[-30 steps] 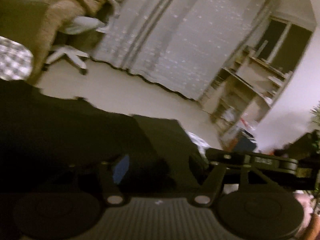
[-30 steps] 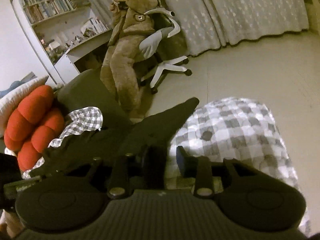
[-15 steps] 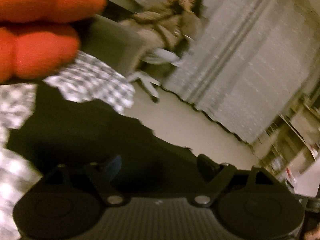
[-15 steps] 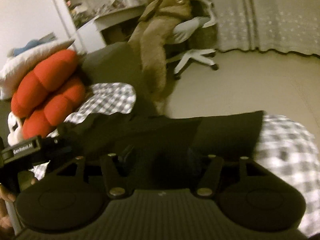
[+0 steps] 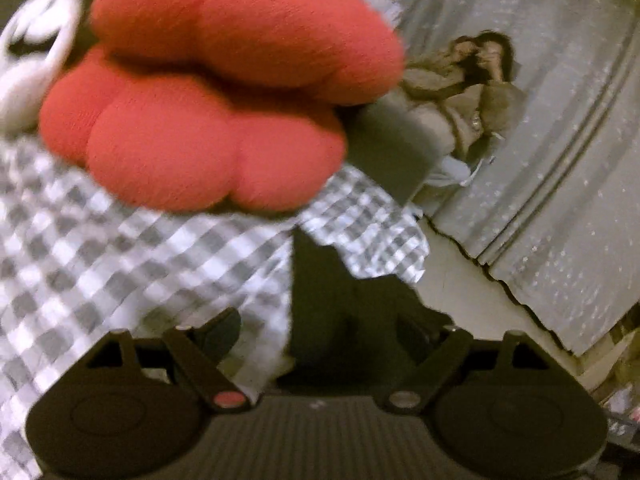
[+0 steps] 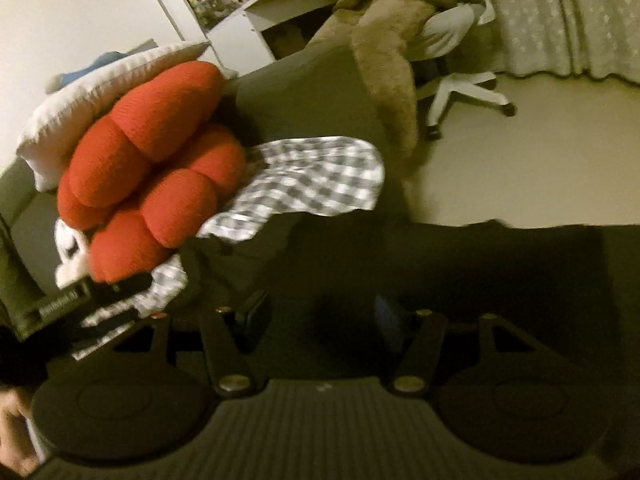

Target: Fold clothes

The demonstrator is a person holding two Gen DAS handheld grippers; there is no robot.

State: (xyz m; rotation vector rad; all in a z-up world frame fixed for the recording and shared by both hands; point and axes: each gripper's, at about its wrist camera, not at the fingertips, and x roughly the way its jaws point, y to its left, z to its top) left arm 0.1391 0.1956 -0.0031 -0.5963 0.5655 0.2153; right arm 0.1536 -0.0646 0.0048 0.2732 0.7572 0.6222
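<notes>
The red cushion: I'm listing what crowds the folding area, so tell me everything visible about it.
The red cushion is a plump, lobed pillow in a knitted-looking red fabric, with rounded bulges separated by deep creases. It sits at the back of the checkered sheet, leaning against a white pillow, with a small white plush at its lower end. In the blurred left view it fills the upper frame.
</notes>
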